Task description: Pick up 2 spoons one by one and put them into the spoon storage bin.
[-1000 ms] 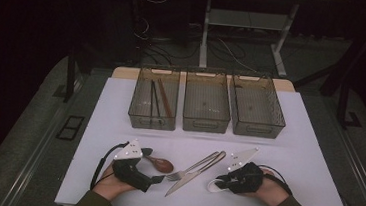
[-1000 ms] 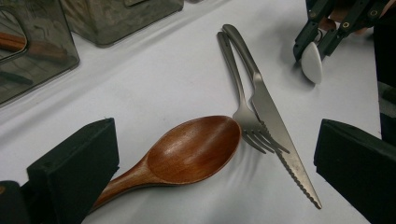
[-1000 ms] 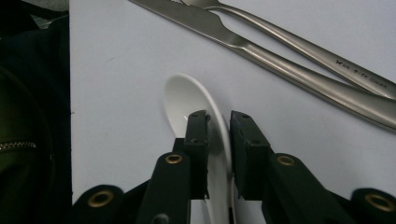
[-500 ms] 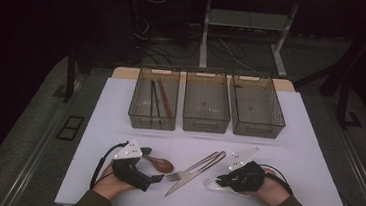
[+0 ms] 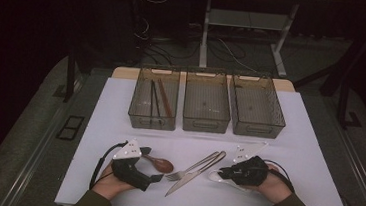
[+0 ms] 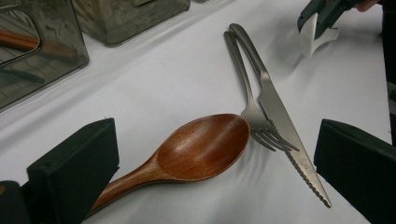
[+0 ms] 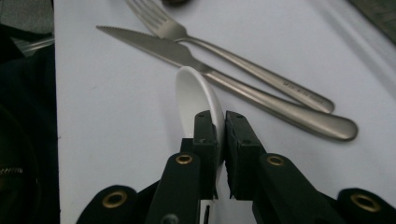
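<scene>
Here the right tool [image 7: 219, 140] pinches a white spoon [image 7: 198, 95] by its thin edge, low over the tabletop [image 5: 311, 159] beside the knife [image 7: 187, 56] and fork [image 7: 224, 44]. So narrow a hold could let the spoon pivot or slip on lifting and strike the knife. The left tool [image 6: 210, 163] is spread, its jaws either side of the wooden spoon [image 6: 196, 149]; closing there might nudge the fork.

We see one change: the right gripper [image 7: 219, 140] has just been closing its jaws, and they now pinch the white spoon [image 7: 198, 93] by its rim. In the high view that gripper [image 5: 222, 175] sits at about four o'clock from the knife [image 5: 196, 173].
</scene>
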Demonstrator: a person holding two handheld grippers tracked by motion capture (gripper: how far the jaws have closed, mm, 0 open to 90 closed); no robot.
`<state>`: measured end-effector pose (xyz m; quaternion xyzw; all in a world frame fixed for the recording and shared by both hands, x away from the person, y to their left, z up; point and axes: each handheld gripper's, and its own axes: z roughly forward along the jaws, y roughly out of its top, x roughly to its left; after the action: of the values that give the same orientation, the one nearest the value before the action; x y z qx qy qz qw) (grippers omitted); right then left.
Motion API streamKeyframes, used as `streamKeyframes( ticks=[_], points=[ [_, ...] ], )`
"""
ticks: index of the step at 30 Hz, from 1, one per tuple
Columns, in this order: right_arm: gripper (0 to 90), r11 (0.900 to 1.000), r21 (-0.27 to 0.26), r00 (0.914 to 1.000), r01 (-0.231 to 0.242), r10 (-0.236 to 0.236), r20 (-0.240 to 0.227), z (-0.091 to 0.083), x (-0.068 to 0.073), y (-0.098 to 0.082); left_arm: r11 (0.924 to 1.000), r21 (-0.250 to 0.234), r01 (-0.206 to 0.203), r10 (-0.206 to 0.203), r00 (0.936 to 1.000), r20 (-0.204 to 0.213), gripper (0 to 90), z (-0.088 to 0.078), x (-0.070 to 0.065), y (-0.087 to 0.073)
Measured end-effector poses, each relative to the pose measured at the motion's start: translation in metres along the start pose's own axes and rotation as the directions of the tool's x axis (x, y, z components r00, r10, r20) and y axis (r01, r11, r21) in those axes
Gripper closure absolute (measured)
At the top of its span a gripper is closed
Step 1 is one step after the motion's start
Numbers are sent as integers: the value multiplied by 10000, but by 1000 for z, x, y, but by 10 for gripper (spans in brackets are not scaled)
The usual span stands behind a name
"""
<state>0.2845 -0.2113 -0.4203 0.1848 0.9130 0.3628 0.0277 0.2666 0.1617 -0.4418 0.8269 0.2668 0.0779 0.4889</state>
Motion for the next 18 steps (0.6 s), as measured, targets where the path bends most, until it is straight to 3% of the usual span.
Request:
streamKeyframes(
  ticks=[4, 18],
  points=[
    [830, 9985, -293, 9988, -472, 475, 104, -3, -3, 4, 10000, -6, 3, -3, 10000, 5, 0, 0, 0, 0],
    [830, 9870, -1250, 9921, -1014, 1096, 613, -12, -24, 19, 10000, 42, -26, 26, 10000, 8, 0, 0, 0, 0]
  ],
)
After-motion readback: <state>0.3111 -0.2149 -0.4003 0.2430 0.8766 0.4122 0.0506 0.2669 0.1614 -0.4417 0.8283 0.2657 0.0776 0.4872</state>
